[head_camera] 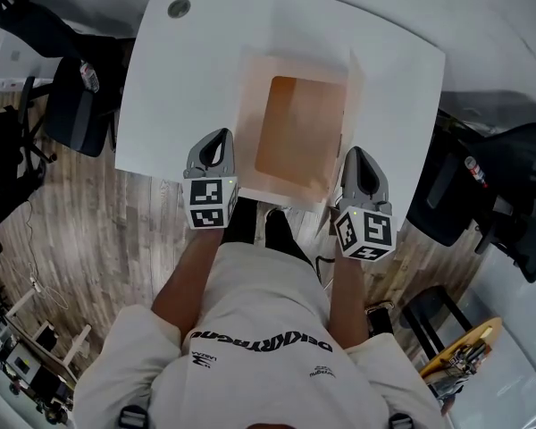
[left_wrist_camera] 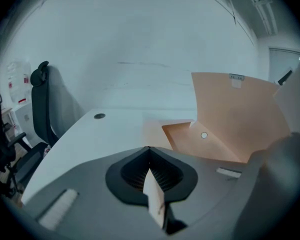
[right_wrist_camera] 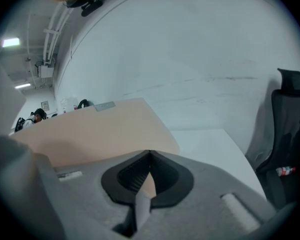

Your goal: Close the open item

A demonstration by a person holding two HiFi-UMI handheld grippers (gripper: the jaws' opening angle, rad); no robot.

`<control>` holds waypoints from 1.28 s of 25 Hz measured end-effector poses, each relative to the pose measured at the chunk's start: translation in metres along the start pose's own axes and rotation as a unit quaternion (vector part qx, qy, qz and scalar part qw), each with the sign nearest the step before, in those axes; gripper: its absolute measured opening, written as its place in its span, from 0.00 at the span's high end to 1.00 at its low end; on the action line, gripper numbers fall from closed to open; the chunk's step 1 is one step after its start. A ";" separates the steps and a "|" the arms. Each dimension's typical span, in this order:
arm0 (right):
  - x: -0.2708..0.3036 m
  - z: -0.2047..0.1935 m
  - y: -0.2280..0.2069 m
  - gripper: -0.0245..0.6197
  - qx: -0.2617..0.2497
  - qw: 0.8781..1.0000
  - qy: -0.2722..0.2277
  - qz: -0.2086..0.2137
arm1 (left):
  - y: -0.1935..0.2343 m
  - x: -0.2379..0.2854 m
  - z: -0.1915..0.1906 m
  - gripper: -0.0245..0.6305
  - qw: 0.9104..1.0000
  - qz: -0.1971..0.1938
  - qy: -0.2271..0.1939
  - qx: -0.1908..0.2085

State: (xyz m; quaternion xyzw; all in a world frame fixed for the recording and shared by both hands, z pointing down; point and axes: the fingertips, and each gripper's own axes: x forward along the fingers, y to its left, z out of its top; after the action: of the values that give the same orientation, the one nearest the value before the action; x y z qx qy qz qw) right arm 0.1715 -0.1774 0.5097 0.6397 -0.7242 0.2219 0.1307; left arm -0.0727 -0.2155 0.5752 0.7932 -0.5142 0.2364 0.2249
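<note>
An open peach cardboard box [head_camera: 299,128] lies on the white table [head_camera: 183,88], its orange floor [left_wrist_camera: 200,140] showing and its side flaps raised. The right flap [left_wrist_camera: 240,111] stands upright, and it fills the left of the right gripper view as a flap [right_wrist_camera: 97,129]. My left gripper [head_camera: 217,141] sits at the box's near left corner, shut on a thin pale flap edge [left_wrist_camera: 154,199] seen edge-on between its jaws. At the near right corner my right gripper [head_camera: 356,156] is likewise shut on a thin flap edge [right_wrist_camera: 141,201].
A round grommet [head_camera: 179,8] is set in the table's far left corner. Black office chairs stand left [head_camera: 76,105] and right [head_camera: 482,195] of the table. The person's body is close against the near table edge. A plain wall lies beyond the table.
</note>
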 end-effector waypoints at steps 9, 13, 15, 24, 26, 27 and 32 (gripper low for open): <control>0.006 -0.003 0.011 0.96 0.006 1.000 0.009 0.012 | 0.013 0.030 -0.043 0.96 0.994 -0.035 0.088 -0.053; 0.010 -0.006 0.016 0.96 0.000 1.000 0.016 0.020 | 0.015 0.039 -0.058 0.96 0.990 -0.049 0.112 -0.077; 0.012 -0.007 0.019 0.96 -0.003 1.000 0.019 0.023 | 0.013 0.041 -0.061 0.96 0.989 -0.054 0.116 -0.071; 0.022 -0.011 0.038 0.96 -0.018 0.998 0.032 0.041 | 0.010 0.041 -0.063 0.96 0.989 -0.064 0.119 -0.064; 0.025 -0.014 0.041 0.96 -0.017 0.998 0.035 0.046 | 0.006 0.042 -0.063 0.96 0.989 -0.070 0.119 -0.060; 0.026 -0.015 0.043 0.96 -0.017 0.998 0.036 0.048 | 0.004 0.042 -0.063 0.96 0.988 -0.074 0.119 -0.057; 0.034 -0.025 0.057 0.96 -0.021 0.997 0.044 0.060 | -0.001 0.044 -0.063 0.96 0.988 -0.086 0.118 -0.051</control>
State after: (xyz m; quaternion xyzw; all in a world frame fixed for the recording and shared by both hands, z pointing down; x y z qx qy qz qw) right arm 0.1079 -0.1898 0.5383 0.5817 -0.7594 0.2420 0.1625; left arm -0.0651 -0.2088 0.6517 0.7884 -0.4253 0.2820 0.3435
